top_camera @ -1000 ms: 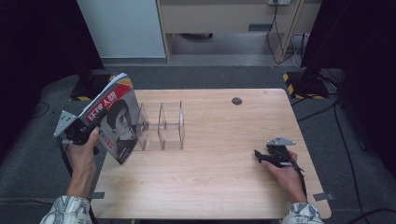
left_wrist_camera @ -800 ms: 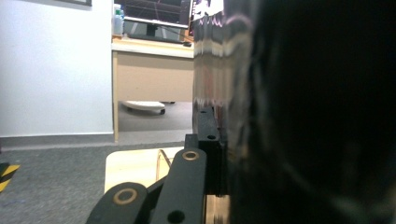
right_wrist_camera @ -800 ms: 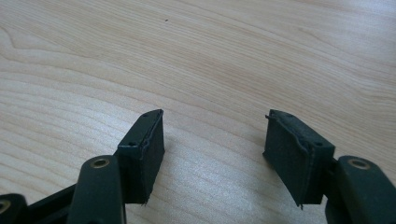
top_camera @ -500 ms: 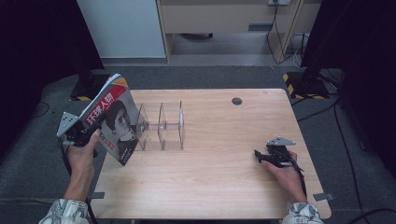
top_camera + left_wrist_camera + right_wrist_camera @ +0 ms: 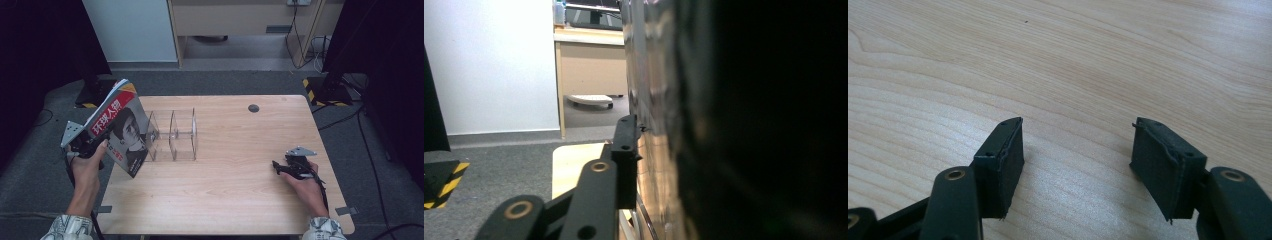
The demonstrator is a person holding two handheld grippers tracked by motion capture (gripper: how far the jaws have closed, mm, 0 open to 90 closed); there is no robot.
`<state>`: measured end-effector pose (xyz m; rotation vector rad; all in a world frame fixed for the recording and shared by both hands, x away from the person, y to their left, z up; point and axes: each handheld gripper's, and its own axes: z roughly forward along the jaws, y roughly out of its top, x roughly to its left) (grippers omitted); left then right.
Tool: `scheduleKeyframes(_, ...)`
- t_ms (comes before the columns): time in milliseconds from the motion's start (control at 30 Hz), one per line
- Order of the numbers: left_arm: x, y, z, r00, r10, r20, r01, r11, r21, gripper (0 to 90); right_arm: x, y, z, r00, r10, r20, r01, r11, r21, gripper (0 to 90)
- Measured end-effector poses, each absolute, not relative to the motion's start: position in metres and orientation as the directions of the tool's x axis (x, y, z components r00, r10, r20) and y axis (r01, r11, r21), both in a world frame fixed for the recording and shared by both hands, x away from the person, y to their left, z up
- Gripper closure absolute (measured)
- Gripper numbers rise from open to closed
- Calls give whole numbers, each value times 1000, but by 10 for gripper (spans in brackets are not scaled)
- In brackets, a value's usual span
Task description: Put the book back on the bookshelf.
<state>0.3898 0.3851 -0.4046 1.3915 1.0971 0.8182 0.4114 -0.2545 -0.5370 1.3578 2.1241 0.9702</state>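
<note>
magazine being let go at the left end of a clear divider rack

at the left of the high view, a magazine (image 5: 120, 127) with a portrait cover and a red title band is seen standing tilted at the left end of a clear acrylic divider rack (image 5: 172, 135) on the wooden table (image 5: 235, 195). the left gripper (image 5: 82, 145) is held at its near left side. its jaws have just been opening; in the left gripper view one jaw is seen right against the glossy cover (image 5: 659, 115), but whether it presses there cannot be told. the step is judged to be the release. next, the gripper would need to be drawn clear without tipping the magazine.

at the right, the right gripper (image 5: 281, 167) is rested on the table, well apart. in the right gripper view (image 5: 1077, 150) its jaws are seen spread with nothing between them, a detail too small to read from above.
</note>
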Motion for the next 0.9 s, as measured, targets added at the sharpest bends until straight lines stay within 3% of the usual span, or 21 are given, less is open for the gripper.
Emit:
scheduleKeyframes(467, 389, 389, -409, 334, 934, -128, 162, 77, 984, 438, 411, -254, -537, -426, 904, 9, 599, 275, 752, 374)
scheduleKeyframes(900, 389, 390, -410, 334, 933, -132, 179, 75, 981, 300, 411, -254, -537, -424, 906, 8, 600, 274, 752, 363)
